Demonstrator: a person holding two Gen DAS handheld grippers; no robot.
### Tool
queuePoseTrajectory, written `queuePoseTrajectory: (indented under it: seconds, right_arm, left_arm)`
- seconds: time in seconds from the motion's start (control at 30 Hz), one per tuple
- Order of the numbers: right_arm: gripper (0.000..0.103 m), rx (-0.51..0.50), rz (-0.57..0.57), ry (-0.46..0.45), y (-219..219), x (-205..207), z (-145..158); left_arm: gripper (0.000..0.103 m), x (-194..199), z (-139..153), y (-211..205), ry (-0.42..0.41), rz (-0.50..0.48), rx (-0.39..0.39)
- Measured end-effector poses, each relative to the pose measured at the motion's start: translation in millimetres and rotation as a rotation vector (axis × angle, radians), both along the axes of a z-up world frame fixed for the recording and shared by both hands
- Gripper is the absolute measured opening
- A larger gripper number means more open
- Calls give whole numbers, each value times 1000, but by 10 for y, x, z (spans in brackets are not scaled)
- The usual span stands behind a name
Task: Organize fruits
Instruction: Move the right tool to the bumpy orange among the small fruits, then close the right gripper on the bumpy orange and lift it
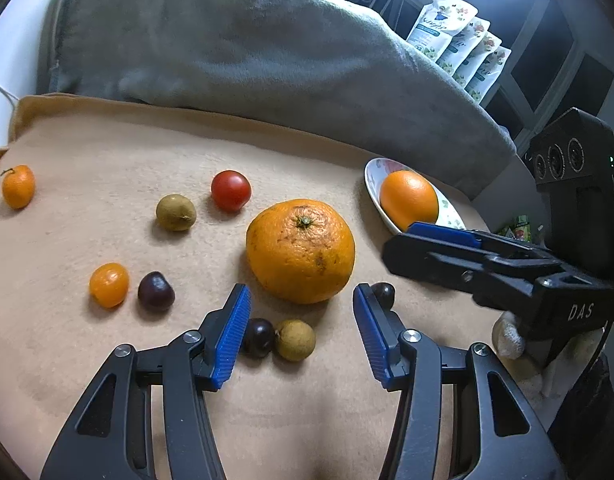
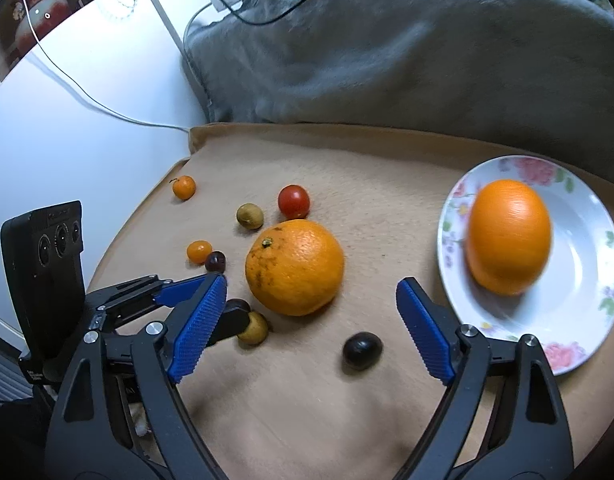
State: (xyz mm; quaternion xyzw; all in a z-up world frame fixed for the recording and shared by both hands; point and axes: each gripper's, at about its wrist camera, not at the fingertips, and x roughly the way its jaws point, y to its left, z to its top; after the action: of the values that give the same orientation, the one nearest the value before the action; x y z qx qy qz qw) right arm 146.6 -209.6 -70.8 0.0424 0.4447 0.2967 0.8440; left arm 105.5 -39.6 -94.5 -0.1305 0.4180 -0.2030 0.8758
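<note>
Both claws [image 1: 302,322] [image 2: 311,326] apart and empty over tan cloth [image 1: 107,360], grey blanket [image 1: 227,52] behind.

hidden: dark fruit [image 1: 383,293] half behind left gripper's right pad | blurred: smooth orange [image 2: 509,236] on plate | cut off: plate [image 1: 371,184] near rim behind right gripper [image 1: 435,240] | pouch labels unreadable

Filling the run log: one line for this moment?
left gripper open, empty | right gripper open, empty | smooth orange on plate | other fruit on cloth
</note>
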Motion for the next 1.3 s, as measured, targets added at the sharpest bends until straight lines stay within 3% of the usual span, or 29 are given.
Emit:
queuePoseTrajectory:
  seconds: [0.53,0.6,0.8,1.3]
  right_arm:
    - [89,19,38,74,252,228,-186]
    - [80,17,40,84,250,240,-199]
    - [74,10,43,109,275,269,-270]
    - [72,18,33,106,266,275,-298]
  left_arm:
    - [51,112,-98,-11,31,-8,-14]
    - [51,125,-105,-14,34,-10,-19]
    - [47,131,-125,-20,39,-17,-25]
    - [46,134,-101,-62,24,-19,-7]
